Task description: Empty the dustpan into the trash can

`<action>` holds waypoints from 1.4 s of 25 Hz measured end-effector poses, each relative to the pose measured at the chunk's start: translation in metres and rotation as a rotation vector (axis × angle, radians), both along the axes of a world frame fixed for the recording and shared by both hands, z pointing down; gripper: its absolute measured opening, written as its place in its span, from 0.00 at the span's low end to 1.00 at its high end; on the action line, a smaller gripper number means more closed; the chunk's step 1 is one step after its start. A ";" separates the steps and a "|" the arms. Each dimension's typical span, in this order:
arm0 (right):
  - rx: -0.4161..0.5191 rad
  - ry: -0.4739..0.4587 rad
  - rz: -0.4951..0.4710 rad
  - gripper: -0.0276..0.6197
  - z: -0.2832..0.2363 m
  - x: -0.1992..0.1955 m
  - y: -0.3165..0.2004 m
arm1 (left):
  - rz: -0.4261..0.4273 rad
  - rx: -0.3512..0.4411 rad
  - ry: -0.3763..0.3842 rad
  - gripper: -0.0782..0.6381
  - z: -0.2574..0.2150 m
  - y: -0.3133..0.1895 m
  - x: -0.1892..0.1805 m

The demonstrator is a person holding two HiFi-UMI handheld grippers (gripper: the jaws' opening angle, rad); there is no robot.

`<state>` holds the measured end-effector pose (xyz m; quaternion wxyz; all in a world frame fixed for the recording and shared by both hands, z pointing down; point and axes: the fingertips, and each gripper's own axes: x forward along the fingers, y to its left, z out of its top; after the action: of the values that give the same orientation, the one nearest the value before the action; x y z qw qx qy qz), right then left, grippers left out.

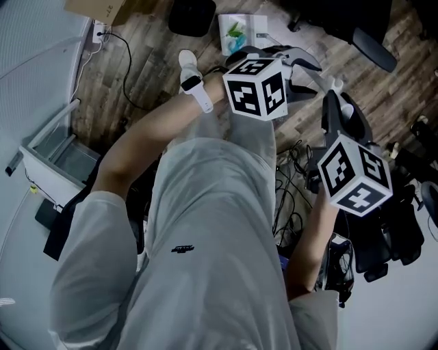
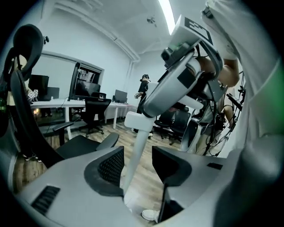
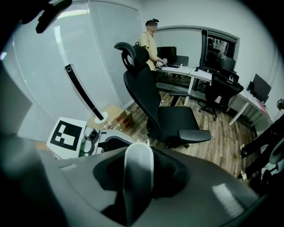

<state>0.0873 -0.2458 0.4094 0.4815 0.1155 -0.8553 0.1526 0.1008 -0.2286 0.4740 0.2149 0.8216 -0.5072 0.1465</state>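
My right gripper [image 3: 138, 177] is shut on the rounded top end of a long white handle [image 3: 138, 162]. In the left gripper view that handle [image 2: 141, 133] runs down from the right gripper [image 2: 177, 84] toward the floor, through the gap of my left gripper [image 2: 137, 166]. The left jaws stand open around it with room to one side. In the head view the left gripper [image 1: 304, 68] sits just left of the right gripper [image 1: 337, 102]; the handle's lower end is hidden. A white-rimmed, grey-lined open pan or bin [image 1: 58, 154] sits on the floor at the far left.
A black office chair [image 3: 164, 115] stands close ahead of the right gripper, another [image 2: 66, 146] left of the left gripper. Cables [image 1: 291, 171] lie on the wooden floor beside my legs. A white shoe [image 1: 191, 78], a cardboard box [image 1: 102, 8] and a person at the desks [image 3: 151, 42] are also in view.
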 end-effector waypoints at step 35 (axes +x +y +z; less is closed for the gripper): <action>0.033 -0.127 0.009 0.22 -0.079 0.006 0.004 | -0.058 0.045 -0.026 0.25 -0.079 -0.014 0.006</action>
<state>0.0936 -0.2414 0.3305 0.4235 0.1176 -0.8861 0.1476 0.1065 -0.2423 0.3947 0.1940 0.8091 -0.5369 0.1395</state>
